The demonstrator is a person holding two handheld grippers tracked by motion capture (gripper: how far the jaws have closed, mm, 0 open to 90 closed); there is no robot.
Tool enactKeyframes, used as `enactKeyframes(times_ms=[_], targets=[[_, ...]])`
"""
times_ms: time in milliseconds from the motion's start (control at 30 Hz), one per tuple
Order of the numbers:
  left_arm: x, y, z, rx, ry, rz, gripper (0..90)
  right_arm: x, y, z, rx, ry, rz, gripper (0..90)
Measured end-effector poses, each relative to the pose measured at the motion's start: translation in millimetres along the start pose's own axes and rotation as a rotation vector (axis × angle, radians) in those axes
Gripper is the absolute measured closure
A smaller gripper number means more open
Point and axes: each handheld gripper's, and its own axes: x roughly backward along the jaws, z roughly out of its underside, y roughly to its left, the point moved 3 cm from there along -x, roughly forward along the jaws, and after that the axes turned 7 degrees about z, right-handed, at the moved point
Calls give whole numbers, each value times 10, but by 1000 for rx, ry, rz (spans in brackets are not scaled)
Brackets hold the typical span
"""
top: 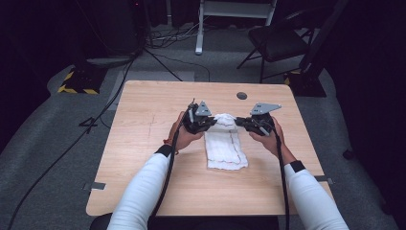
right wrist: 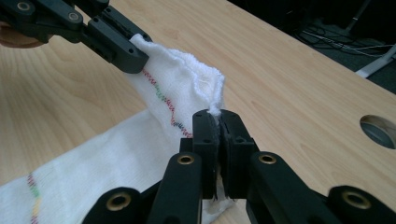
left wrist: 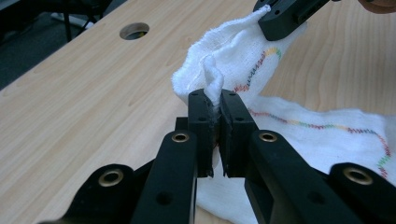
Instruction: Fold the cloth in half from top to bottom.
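Cloth (top: 225,146): white, rainbow-stitched edge, far end lifted, rest flat on bench (top: 143,143).
Left tool (left wrist: 215,100): clenched on one corner.
Right tool (right wrist: 218,116): clenched on the other.

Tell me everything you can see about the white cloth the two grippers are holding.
The white cloth looks like soft woven cotton with a multicoloured zigzag stitch line near its edge. Most of it lies folded and flat on the wooden table. Its far end is lifted, bunched between the left gripper and the right gripper, each shut on a corner.
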Motion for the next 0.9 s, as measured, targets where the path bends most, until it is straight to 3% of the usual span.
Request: enactKeyframes(times_ms=[433,900], targets=[[68,-242,165,-64,39,12,839,143,188,128,30,8,-62,862],[80,-474,329,-77,54,82,833,268,336,288,52,24,-101,862]])
